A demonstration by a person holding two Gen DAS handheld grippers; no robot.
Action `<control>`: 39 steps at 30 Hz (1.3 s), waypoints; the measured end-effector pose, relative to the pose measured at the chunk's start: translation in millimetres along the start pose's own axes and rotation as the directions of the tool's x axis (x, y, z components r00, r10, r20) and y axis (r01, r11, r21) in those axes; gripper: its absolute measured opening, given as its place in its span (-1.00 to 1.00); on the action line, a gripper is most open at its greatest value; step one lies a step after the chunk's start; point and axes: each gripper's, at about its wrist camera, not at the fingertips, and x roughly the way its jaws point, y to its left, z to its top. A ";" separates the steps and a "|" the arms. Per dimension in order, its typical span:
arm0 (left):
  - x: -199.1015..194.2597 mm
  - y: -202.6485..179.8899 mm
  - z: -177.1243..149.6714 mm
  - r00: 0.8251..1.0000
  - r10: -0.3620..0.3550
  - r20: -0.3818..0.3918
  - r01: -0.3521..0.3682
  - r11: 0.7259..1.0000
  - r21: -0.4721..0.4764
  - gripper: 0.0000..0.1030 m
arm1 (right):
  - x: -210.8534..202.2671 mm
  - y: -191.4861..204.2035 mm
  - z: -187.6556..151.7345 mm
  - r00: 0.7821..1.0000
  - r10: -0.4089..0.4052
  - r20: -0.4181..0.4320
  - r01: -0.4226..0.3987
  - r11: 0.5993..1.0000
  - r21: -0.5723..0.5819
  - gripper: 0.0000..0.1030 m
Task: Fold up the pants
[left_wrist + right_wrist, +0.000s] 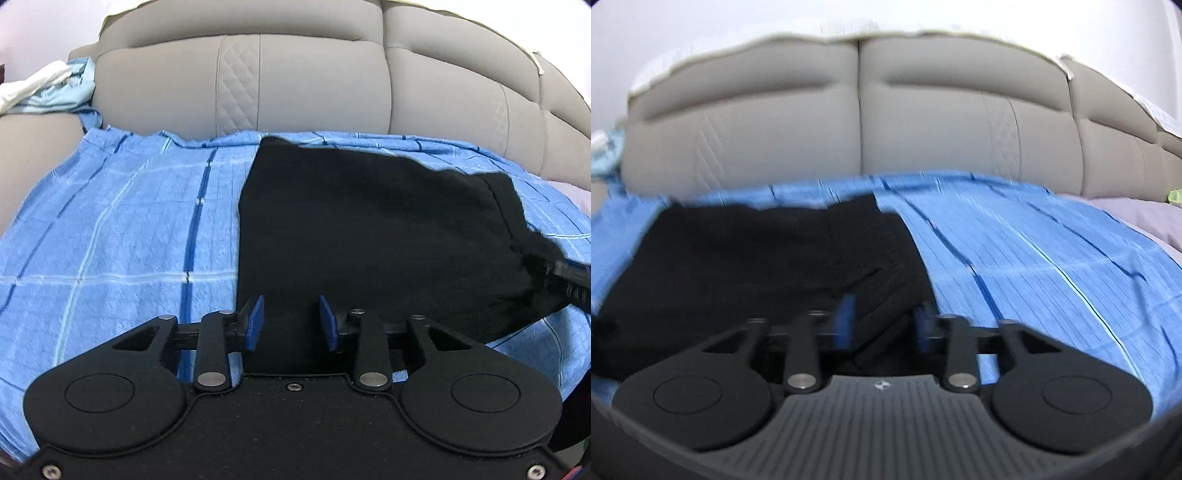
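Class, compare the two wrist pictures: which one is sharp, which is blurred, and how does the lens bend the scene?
Left wrist view: sharp, the black pants on the blue checked sheet crisp-edged. Right wrist view: smeared throughout, the sheet's lines streaked and the right gripper soft. Both views: fisheye bowing of the grey padded headboard; even lighting, no glare.

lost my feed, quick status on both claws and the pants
Left claw open, empty, over near edge of black pants. Right claw open, empty, view blurred. Pants flat on blue checked sheet. Nothing in the way.

black pants [369, 229] | folded into a compact block | flat on blue checked sheet [129, 229]
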 end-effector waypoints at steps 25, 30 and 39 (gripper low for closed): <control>148.4 1.5 105.7 0.997 -0.022 0.074 0.022 1.000 -0.008 -0.63 | 96.9 13.8 65.4 0.987 0.156 0.038 -0.156 0.988 0.011 -0.09; 153.1 -11.3 103.9 0.996 -0.008 0.085 0.005 0.999 0.037 -0.63 | 95.5 26.1 50.1 0.991 0.057 0.123 -0.048 0.996 -0.078 -0.09; 157.5 -13.4 105.0 0.997 -0.022 0.078 0.020 1.000 0.023 -0.61 | 100.4 26.9 49.6 0.993 0.008 0.121 0.002 0.997 -0.081 -0.05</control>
